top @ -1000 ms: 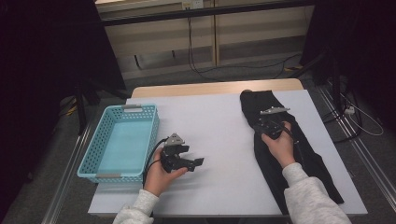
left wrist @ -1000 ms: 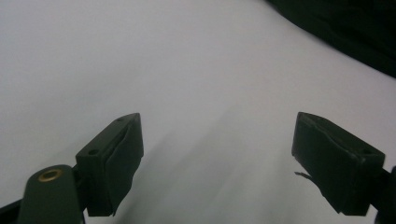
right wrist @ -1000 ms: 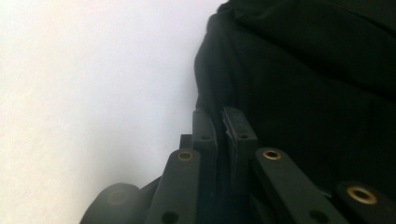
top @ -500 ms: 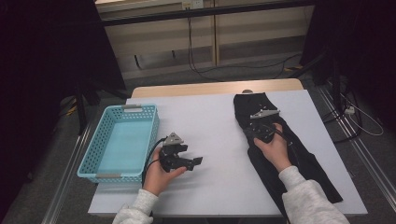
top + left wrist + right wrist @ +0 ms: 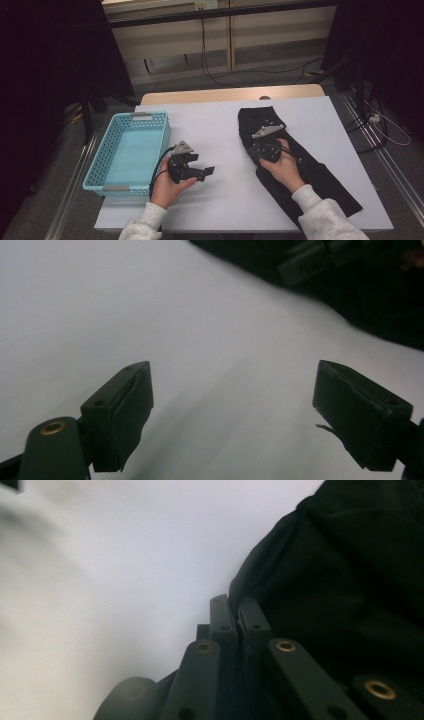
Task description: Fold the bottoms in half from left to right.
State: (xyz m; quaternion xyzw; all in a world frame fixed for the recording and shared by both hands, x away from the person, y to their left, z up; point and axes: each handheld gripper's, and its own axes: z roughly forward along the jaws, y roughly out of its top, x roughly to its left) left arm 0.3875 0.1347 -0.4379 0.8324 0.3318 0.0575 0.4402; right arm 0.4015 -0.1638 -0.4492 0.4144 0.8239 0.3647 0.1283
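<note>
A long black garment lies slanted across the right half of the white table. My right gripper rests on its upper left part, jaws shut on the cloth's edge. In the right gripper view the two jaws are pressed together at the fold of the black garment. My left gripper is held just above the table near the front left, pointing right, open with nothing between its fingers. In the left gripper view the garment shows far off at the top right.
A light blue mesh basket with nothing in it stands at the table's left edge, close to my left hand. White table surface lies between the two grippers. Cables trail on the floor beyond the far edge.
My right gripper has moved left across the table, and the upper end of the black garment has shifted left with it. The left gripper has stayed where it was.
</note>
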